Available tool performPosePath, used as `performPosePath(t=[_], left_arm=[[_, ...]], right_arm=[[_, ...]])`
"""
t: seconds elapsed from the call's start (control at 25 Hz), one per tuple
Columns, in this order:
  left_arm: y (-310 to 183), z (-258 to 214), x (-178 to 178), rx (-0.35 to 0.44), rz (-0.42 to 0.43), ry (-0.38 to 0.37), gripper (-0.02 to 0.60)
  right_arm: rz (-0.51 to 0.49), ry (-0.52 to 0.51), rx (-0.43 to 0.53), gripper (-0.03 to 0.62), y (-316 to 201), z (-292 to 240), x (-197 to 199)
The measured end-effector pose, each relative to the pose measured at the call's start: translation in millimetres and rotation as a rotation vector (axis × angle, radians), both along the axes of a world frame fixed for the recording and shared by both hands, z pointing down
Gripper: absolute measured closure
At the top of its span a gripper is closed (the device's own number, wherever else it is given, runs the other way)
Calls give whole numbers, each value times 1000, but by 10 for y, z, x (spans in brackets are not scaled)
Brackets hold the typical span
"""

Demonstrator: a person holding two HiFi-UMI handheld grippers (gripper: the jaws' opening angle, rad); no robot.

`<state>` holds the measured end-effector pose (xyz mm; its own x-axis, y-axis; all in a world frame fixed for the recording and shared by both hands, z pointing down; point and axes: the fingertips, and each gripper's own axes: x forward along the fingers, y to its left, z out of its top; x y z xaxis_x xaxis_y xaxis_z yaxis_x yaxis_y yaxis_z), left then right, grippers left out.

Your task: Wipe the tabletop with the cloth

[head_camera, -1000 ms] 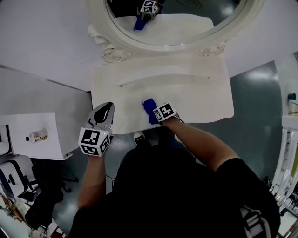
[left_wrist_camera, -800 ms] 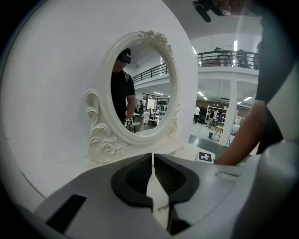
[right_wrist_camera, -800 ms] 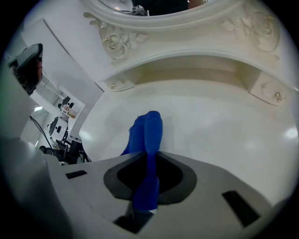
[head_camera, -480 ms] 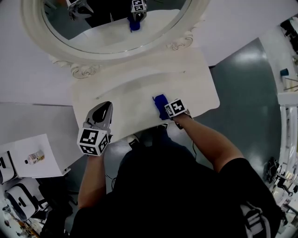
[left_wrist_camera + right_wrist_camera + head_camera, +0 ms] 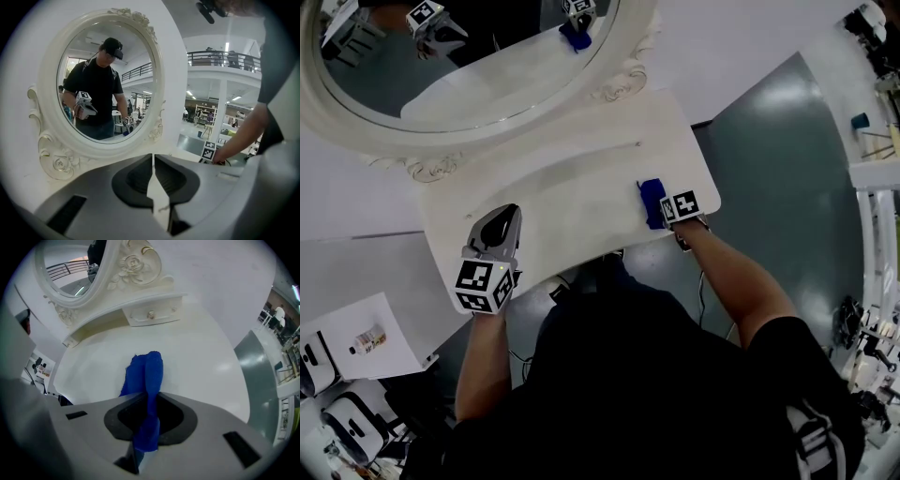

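A blue cloth (image 5: 652,201) lies bunched on the white tabletop (image 5: 572,206) near its right front corner, pinched in my right gripper (image 5: 661,208). In the right gripper view the cloth (image 5: 146,376) runs out between the shut jaws and rests on the table (image 5: 197,357). My left gripper (image 5: 497,234) hovers over the table's left front part, jaws shut with nothing between them (image 5: 153,180). It points toward the oval mirror (image 5: 105,79).
A white carved oval mirror (image 5: 469,75) stands at the table's back, with a small drawer shelf (image 5: 150,312) under it. A white side table (image 5: 356,337) with a small bottle (image 5: 370,337) sits at lower left. Grey floor (image 5: 769,122) lies right of the table.
My right gripper has slid the blue cloth to the right along the table's front, toward the right corner. The left gripper has held about the same spot over the left front.
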<state>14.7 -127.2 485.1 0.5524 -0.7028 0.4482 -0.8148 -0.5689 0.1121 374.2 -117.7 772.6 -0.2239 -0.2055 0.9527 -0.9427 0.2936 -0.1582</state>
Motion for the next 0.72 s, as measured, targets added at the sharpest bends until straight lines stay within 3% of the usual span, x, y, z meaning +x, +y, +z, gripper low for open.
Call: performPosePath(t=[0.48,0.72], left_arm=[[-218,91,375,-13,25,-1,557],[-222,96,441,-14,20,0,557]], right_arm=[[90,121,23,546,-216,-15,1149],[66,189,15,546,-244,-32,1414]])
